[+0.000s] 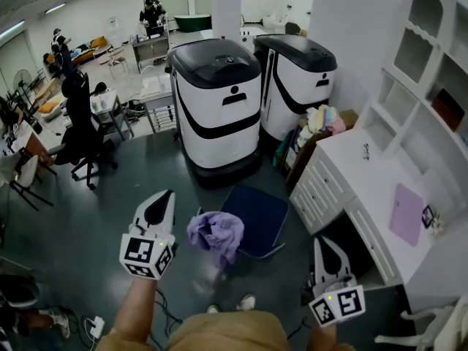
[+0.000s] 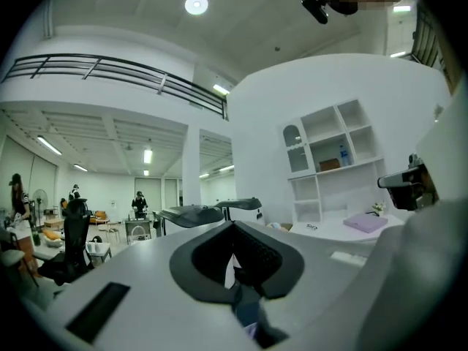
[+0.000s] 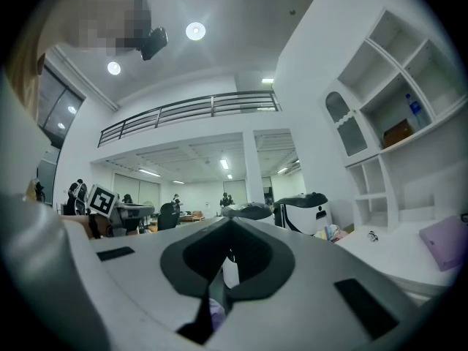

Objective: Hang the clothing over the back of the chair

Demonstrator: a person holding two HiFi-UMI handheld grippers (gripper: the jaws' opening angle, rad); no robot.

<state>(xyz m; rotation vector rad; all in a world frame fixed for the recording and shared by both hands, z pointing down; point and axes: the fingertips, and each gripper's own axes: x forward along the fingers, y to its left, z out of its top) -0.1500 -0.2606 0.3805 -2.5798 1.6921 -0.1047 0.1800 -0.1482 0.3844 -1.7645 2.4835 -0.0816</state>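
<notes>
Purple clothing (image 1: 216, 232) is hanging bunched at the near edge of the blue chair (image 1: 262, 209), seemingly over its back; left tongs (image 1: 165, 196) and right tongs (image 1: 322, 243) are sitting pressed together, empty, so probably only straightening is remaining

chair (image 1: 263, 210): near edge hidden under clothing (image 1: 216, 232) | distant people (image 1: 152, 9): too small | left forearm (image 1: 135, 309): cut by bottom edge

Cloth (image 1: 217, 232): soft, crumpled lilac fabric. Chair (image 1: 262, 214): matt navy upholstery. Floor (image 1: 139, 168): smooth, dully glossy. Desk (image 1: 365, 175): smooth white paint. Machines (image 1: 219, 119): glossy white plastic is shown.
</notes>
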